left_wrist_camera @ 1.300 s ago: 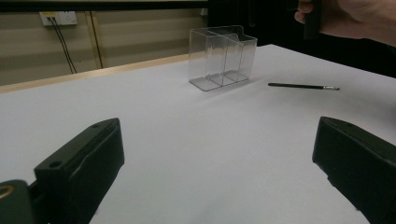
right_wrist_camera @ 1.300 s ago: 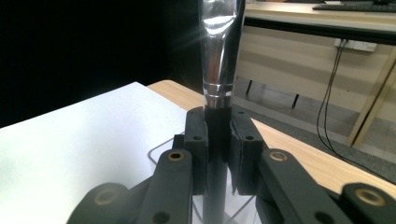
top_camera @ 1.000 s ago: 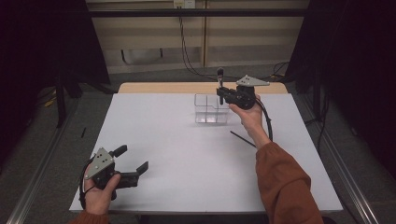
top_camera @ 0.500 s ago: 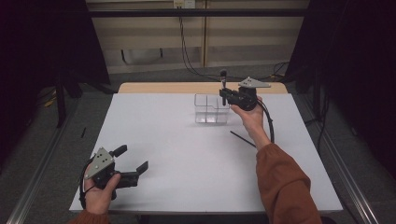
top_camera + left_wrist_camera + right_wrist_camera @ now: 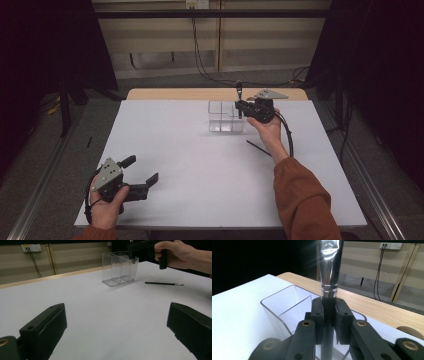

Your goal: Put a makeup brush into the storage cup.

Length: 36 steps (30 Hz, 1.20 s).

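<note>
The tool [image 5: 328,322] grips an upright brush [image 5: 329,277] above the clear box [image 5: 284,307].

Rust-orange sleeve [image 5: 305,200], black hand-held gripper [image 5: 139,180], grey three-cornered plate [image 5: 270,94]

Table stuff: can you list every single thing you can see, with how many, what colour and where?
Table: one, white top with a wooden far edge, in the middle of the room.
Clear organiser box: one, see-through plastic with dividers, at the far middle of the table.
Makeup brush: one, black handle with a shiny silver collar, held upright over the box.
Thin brush: one, black, lying flat on the table near the right forearm.
Wall cables: a few, black, hanging behind the table.
Left tongs: one, black, open, low over the near left corner.
Right tongs: one, black, shut on the makeup brush.
</note>
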Tool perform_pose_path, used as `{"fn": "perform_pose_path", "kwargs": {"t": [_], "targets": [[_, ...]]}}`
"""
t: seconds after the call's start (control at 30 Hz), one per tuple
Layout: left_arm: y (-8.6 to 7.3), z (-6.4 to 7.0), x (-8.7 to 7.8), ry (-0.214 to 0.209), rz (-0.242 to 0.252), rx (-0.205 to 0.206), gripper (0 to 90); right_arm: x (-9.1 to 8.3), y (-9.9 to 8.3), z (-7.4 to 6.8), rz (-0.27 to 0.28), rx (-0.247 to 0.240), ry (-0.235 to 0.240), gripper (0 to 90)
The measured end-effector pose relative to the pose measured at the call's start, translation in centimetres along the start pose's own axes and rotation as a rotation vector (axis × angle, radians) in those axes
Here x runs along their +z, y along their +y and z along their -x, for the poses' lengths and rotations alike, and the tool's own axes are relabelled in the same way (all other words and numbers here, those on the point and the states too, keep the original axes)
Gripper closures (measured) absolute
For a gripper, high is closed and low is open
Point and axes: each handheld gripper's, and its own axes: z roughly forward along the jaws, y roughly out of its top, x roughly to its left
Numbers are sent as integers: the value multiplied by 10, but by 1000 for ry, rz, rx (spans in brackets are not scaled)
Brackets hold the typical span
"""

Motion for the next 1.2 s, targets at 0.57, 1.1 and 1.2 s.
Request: {"fn": "perform_pose_path", "kwargs": {"t": [0.57, 1.1, 1.2], "targets": [[0, -1, 0, -2, -4, 2, 27, 5, -10, -2, -27, 13, -9, 802], [0, 0, 0, -7, -7, 11, 28, 2, -12, 2, -41, 27, -21, 771], [0, 0, 0, -7, -9, 11, 28, 1, -11, 2, -46, 22, -17, 766]]}}
